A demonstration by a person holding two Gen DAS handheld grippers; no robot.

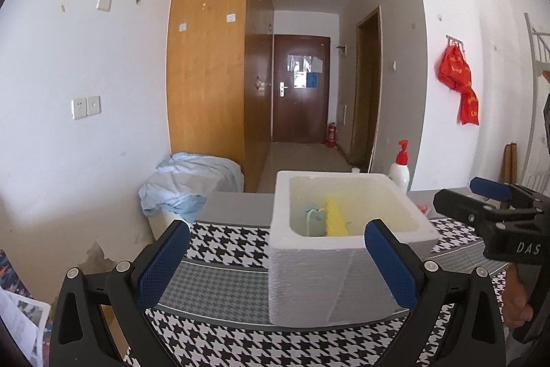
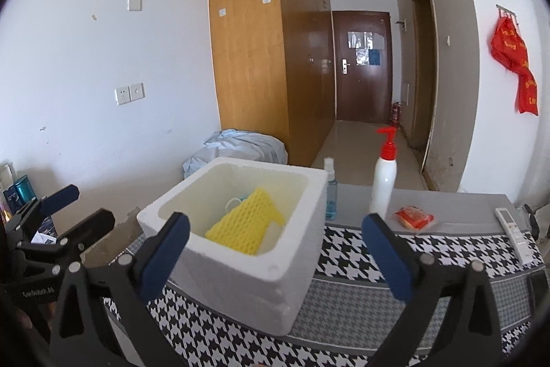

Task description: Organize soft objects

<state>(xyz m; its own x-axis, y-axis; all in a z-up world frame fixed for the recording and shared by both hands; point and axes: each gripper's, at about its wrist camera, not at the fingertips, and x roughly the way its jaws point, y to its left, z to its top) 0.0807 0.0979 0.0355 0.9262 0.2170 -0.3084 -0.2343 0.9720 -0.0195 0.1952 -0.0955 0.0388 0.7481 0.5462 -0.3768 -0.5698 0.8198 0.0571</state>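
Houndstooth cloth covers the table (image 2: 343, 263) before you. Left hand-held gripper (image 1: 276, 255): spread wide, empty, low in front of the foam box (image 1: 343, 263). Right hand-held gripper (image 2: 275, 250): likewise wide, empty. Yellow foam net (image 2: 245, 226): inside the box, leaning on its wall, beside a teal item (image 2: 237, 202). Likely very light, squashy, snag-prone; pinch an upper edge gently. Red packet (image 2: 414, 217): on the table right of the box, near the white pump bottle (image 2: 383, 184).

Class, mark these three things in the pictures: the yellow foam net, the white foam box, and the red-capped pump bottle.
yellow foam net (image 2: 242, 229), right wrist view, middle of its mesh face.
white foam box (image 2: 240, 291), right wrist view, near outer wall.
pump bottle (image 2: 383, 184), right wrist view, white body below the red pump.
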